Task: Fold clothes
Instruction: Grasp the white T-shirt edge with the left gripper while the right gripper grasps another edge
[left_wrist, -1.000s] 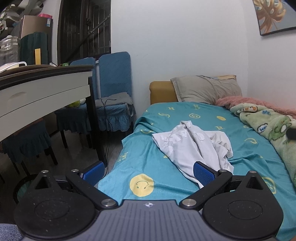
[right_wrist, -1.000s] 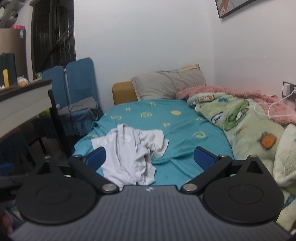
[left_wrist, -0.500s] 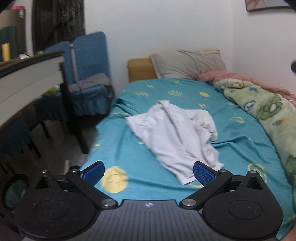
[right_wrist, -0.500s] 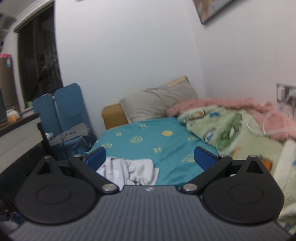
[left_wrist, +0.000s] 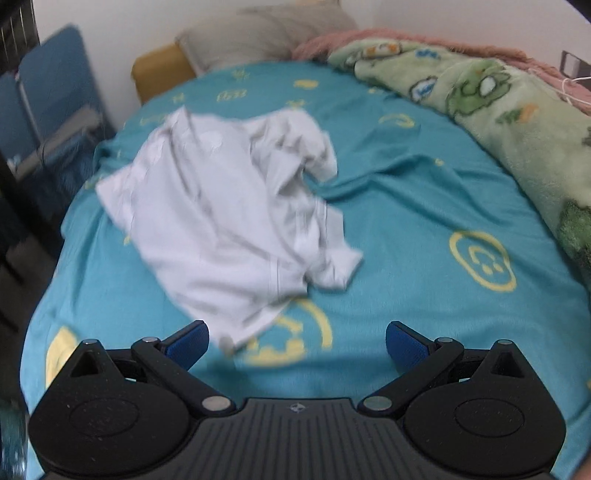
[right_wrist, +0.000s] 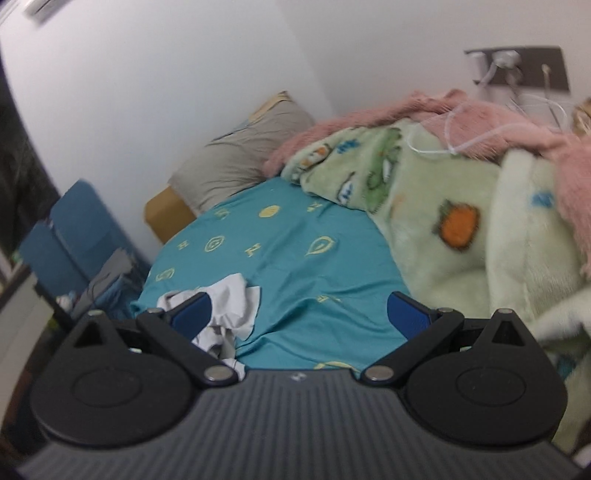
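Note:
A crumpled white garment (left_wrist: 229, 206) lies in a heap on the teal bed sheet (left_wrist: 424, 206), towards the bed's left side. My left gripper (left_wrist: 295, 345) hovers open over the sheet just short of the garment's near hem, with nothing between its blue pads. In the right wrist view only part of the white garment (right_wrist: 232, 306) shows, behind the left blue pad (right_wrist: 192, 317). My right gripper (right_wrist: 299, 317) is open above the sheet to the garment's right, holding nothing.
A green cartoon blanket (left_wrist: 491, 110) and a pink throw (right_wrist: 480, 114) are piled along the bed's right side by the wall. A grey pillow (right_wrist: 236, 162) lies at the head. Blue-covered chairs (left_wrist: 48, 99) stand left of the bed; a white cable (right_wrist: 476, 136) hangs from a wall socket.
My left gripper has advanced over the bed and tilted down, so the garment fills more of its view. My right gripper swung up and rightward, then dipped back towards the sheet. Both stayed open.

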